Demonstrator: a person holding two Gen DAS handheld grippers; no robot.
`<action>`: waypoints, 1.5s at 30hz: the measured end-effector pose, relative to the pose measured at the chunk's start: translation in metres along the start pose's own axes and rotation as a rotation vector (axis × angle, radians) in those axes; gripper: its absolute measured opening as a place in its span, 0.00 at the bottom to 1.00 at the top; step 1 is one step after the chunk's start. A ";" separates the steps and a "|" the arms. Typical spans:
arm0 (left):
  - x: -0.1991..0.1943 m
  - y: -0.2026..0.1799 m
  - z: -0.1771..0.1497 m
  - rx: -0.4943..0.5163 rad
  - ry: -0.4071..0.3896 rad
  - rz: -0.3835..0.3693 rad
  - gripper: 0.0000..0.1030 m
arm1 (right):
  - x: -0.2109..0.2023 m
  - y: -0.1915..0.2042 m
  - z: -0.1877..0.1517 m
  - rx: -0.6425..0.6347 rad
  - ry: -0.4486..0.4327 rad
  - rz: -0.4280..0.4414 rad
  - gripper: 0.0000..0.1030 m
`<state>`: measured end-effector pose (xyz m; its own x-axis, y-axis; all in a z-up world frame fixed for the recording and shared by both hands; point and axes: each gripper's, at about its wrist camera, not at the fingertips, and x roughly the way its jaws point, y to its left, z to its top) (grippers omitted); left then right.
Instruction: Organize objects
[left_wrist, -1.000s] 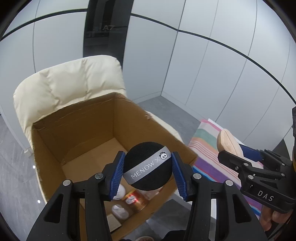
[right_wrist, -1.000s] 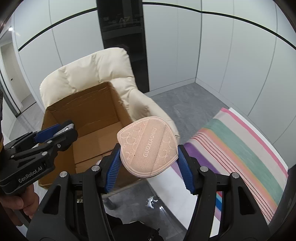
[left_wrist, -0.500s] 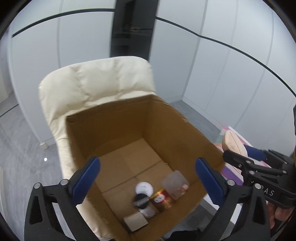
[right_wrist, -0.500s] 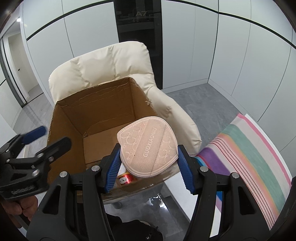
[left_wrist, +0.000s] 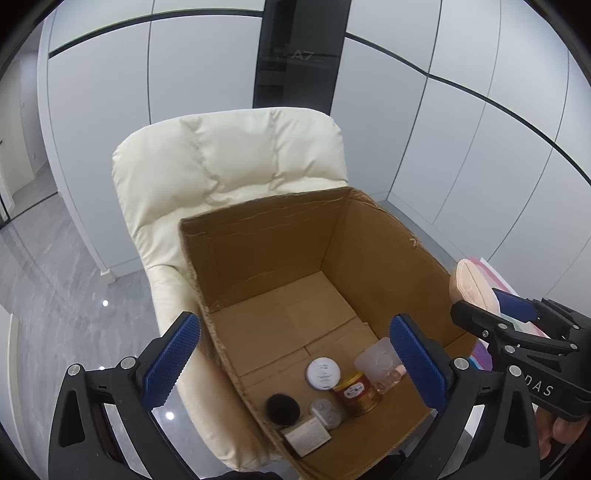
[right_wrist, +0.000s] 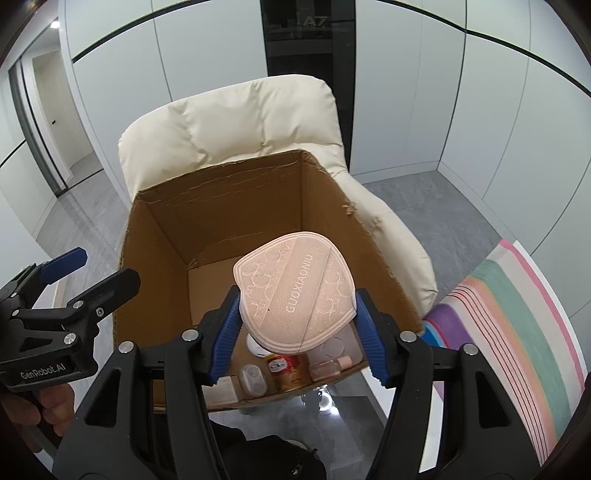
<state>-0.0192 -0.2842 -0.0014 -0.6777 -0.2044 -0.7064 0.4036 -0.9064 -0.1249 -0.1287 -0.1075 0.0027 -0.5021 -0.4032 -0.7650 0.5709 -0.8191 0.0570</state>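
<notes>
While the left hand-held gripper (left_wrist: 295, 360) is spread wide with nothing between its pads, a pink puff (right_wrist: 295, 291) is clamped by the right hand-held gripper (right_wrist: 297, 328). What seems a black puff (left_wrist: 282, 409) is seen at lower centre, inside the cardboard box (left_wrist: 258, 240).

- A pink powder puff (right_wrist: 295, 290), heart-like in outline, embossed with circles and crossed by a band reading GUOXIAONIU, is tilted up and pinched at its two sides above the open cardboard box (left_wrist: 258, 236).
- The cardboard box is tall, brown, its top rim ragged, and it sits on a cream armchair seat.
- A black round puff (left_wrist: 282, 408) lies flat on the box floor near the front left corner.
- Beside it on the floor: a white square card (left_wrist: 307, 436), a small white case (left_wrist: 325, 412), a red-and-gold tin (left_wrist: 356, 393), a white round lid (left_wrist: 323, 373), and a clear plastic cup (left_wrist: 376, 363) on its side.
</notes>
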 end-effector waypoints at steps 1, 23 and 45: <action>0.000 0.002 0.000 -0.002 -0.001 0.001 1.00 | 0.001 0.002 0.001 -0.003 0.001 0.004 0.61; 0.006 -0.014 0.005 0.013 -0.005 0.004 1.00 | -0.010 -0.024 -0.005 0.049 -0.023 -0.063 1.00; 0.020 -0.131 -0.002 0.195 0.018 -0.104 1.00 | -0.054 -0.126 -0.045 0.244 -0.040 -0.202 1.00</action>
<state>-0.0838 -0.1688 -0.0006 -0.6978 -0.1016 -0.7091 0.2047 -0.9769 -0.0615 -0.1445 0.0359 0.0081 -0.6172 -0.2344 -0.7511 0.2870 -0.9559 0.0625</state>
